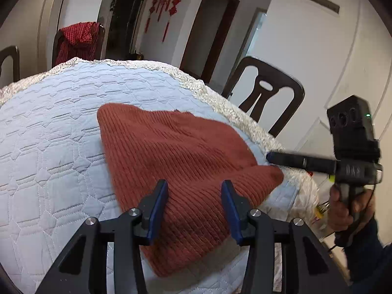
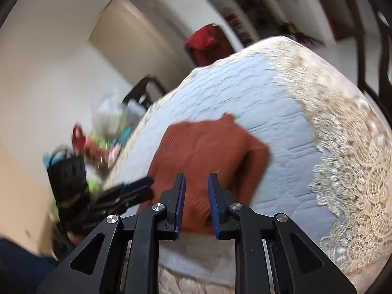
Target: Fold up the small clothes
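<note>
A rust-red ribbed knit garment (image 1: 181, 156) lies folded flat on the light blue quilted table cover (image 1: 49, 147). My left gripper (image 1: 194, 188) is open and empty, hovering over the garment's near edge. My right gripper (image 2: 196, 183) is open and empty, just above the garment (image 2: 208, 152) at its near side. The right gripper also shows in the left wrist view (image 1: 272, 158), side-on at the garment's right corner by the table edge. The left gripper shows blurred in the right wrist view (image 2: 144, 186) at the garment's left side.
The cover has a cream lace border (image 2: 348, 161). A dark chair (image 1: 264, 95) stands at the table's right side. A chair draped with red checked cloth (image 1: 78, 41) stands at the far side. Bags and colourful clutter (image 2: 103, 132) sit beyond the table's left.
</note>
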### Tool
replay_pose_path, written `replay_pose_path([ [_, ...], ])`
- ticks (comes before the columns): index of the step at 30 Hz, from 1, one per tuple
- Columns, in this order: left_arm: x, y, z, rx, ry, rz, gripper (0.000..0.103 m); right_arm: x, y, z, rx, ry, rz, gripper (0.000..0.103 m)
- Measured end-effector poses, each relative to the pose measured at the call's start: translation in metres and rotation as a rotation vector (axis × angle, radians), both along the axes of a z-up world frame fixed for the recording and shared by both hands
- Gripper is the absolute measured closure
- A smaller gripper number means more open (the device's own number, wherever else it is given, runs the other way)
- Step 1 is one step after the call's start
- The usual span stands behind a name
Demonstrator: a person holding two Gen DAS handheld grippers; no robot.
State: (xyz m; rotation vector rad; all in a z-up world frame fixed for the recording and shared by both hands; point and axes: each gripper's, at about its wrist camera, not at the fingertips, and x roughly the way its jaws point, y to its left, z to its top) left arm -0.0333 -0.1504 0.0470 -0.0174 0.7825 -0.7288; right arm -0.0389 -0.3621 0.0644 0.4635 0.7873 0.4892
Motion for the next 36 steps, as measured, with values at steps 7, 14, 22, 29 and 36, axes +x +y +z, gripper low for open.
replay_pose_path([
  [7, -0.004, -0.005, 0.0, 0.033, -0.02, 0.003, 0.055, -0.01, 0.019, -0.026, -0.272, 0.017, 0.021, 0.084],
  [14, 0.004, 0.016, 0.011, 0.005, -0.036, 0.069, 0.055, -0.018, 0.017, -0.008, -0.264, -0.039, -0.009, 0.084],
  [22, 0.016, 0.003, 0.001, 0.008, -0.018, 0.059, 0.055, 0.009, 0.027, 0.0, -0.234, -0.083, -0.035, 0.084],
  [29, 0.025, -0.015, -0.009, 0.028, -0.001, 0.051, 0.055, 0.041, 0.016, -0.027, -0.248, 0.02, -0.077, 0.084],
  [36, 0.036, 0.006, 0.012, 0.002, -0.036, 0.109, 0.055, 0.032, 0.015, -0.008, -0.245, -0.004, -0.093, 0.084],
])
